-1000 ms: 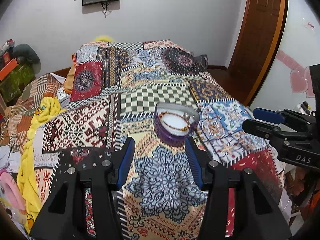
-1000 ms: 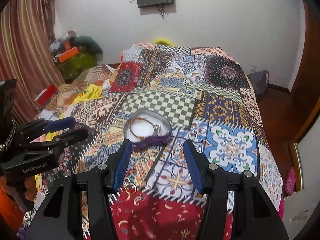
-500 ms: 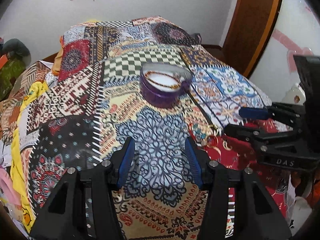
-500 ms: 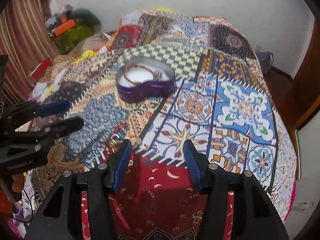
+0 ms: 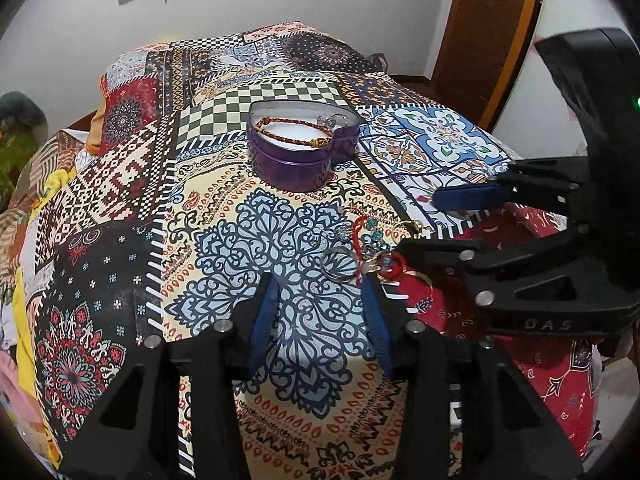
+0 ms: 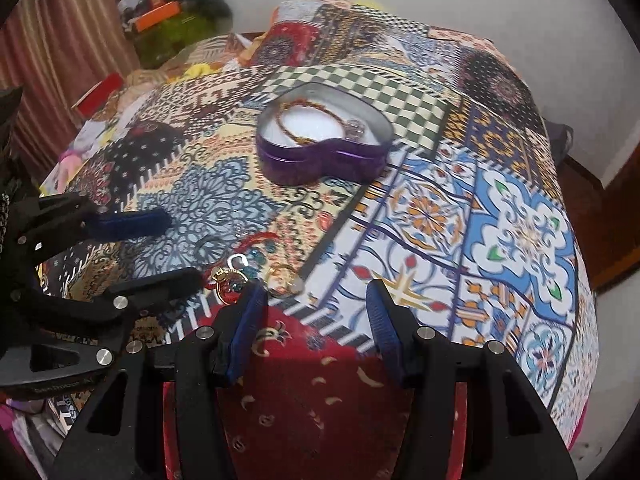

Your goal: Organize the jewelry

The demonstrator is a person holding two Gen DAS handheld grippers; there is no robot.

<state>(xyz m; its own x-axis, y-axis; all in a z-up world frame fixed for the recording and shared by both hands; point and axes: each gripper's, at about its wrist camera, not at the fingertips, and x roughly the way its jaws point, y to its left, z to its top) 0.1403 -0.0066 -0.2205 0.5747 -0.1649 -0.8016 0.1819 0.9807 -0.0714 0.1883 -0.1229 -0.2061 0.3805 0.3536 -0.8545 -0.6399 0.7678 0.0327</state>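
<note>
A purple heart-shaped tin [image 5: 292, 164] stands open on the patchwork bedspread, with a brown beaded bracelet [image 5: 280, 136] and a clear ring inside; it also shows in the right wrist view [image 6: 320, 160]. A small heap of loose jewelry [image 5: 360, 248] lies nearer: a silver ring, red cord loops, blue beads, gold pieces. It also shows in the right wrist view [image 6: 248, 268]. My left gripper [image 5: 320, 280] is open and empty just short of the heap. My right gripper [image 6: 316, 292] is open and empty, its left finger beside the heap; it also shows in the left wrist view [image 5: 416, 224].
The bedspread [image 5: 200, 200] covers a bed that drops off at the right edge [image 6: 580, 320]. Crumpled cloths and clutter [image 6: 168, 28] lie at the far left by a curtain. A wooden door [image 5: 488, 40] stands at the right.
Both grippers have moved down and closer to the bed, toward the loose jewelry heap. The tin now sits farther up in both views. Both stay open.
</note>
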